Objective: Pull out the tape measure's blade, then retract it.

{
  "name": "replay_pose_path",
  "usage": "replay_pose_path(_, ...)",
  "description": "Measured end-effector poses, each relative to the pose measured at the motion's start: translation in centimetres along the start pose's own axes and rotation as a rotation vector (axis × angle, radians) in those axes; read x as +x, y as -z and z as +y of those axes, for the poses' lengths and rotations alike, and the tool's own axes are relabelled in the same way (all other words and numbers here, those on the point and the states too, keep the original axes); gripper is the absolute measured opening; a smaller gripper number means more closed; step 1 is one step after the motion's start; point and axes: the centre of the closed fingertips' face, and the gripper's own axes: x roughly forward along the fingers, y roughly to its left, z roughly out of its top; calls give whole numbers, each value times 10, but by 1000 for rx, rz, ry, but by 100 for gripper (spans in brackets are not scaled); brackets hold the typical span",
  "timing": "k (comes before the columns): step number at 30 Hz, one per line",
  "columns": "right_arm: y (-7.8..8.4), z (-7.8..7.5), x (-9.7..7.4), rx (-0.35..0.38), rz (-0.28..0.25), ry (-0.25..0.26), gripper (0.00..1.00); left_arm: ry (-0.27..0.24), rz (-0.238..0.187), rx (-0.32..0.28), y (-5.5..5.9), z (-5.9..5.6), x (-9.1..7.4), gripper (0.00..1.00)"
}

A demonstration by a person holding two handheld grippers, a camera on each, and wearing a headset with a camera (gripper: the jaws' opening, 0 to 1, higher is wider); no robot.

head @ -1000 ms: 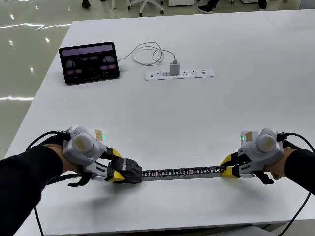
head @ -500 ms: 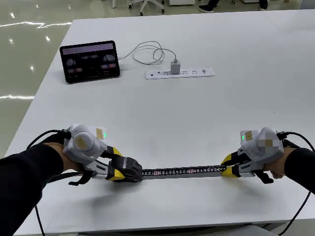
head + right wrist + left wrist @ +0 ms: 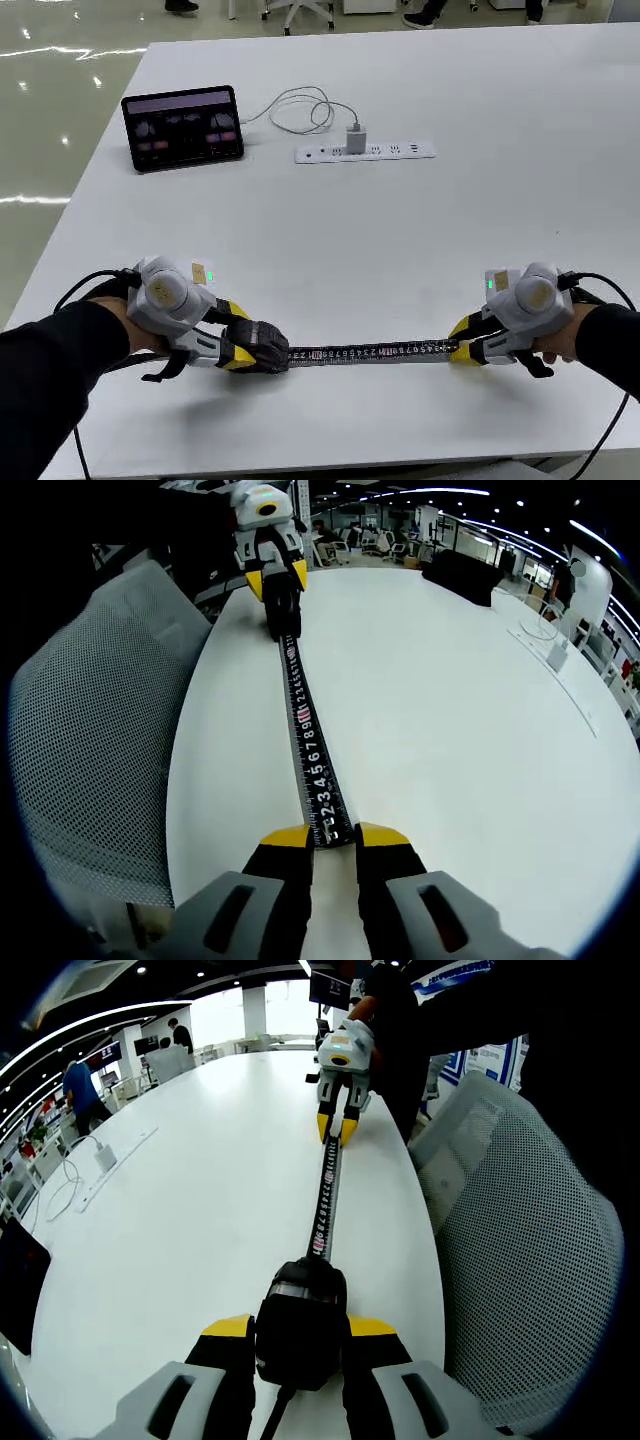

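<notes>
A black tape measure case sits near the table's front edge, with my left gripper shut on it. Its dark blade with white numbers lies flat on the table, stretched rightwards. My right gripper is shut on the blade's end. In the left gripper view the right gripper shows at the blade's far end. In the right gripper view the left gripper holds the case.
A tablet stands at the back left of the white table. A white power strip with a plugged charger and coiled cable lies behind the middle. A mesh chair is close to the front edge.
The blade stays stretched between both grippers at about the same length. The grippers have barely moved; the small shift of the picture is the camera's.
</notes>
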Motion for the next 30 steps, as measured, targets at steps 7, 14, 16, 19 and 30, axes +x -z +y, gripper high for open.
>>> replay_pose_path(7, 0, 0, 1, -13, 8, 7, 12, -10, 2, -7, 0, 1, 0, 30)
replay_pose_path(14, 0, 1, 2, -45, 42, 9, 12, -21, -1, -26, 3, 2, 1, 30)
replay_pose_path(16, 1, 0, 2, -52, 46, 10, 12, -25, -3, -36, 3, 2, 0, 30)
replay_pose_path(19, 0, 0, 2, -49, 48, 19, 13, -28, 3, -27, 5, 1, -3, 30)
replay_pose_path(30, -13, -3, 0, -48, 47, 37, 21, -134, 1, -72, 8, 21, -17, 47)
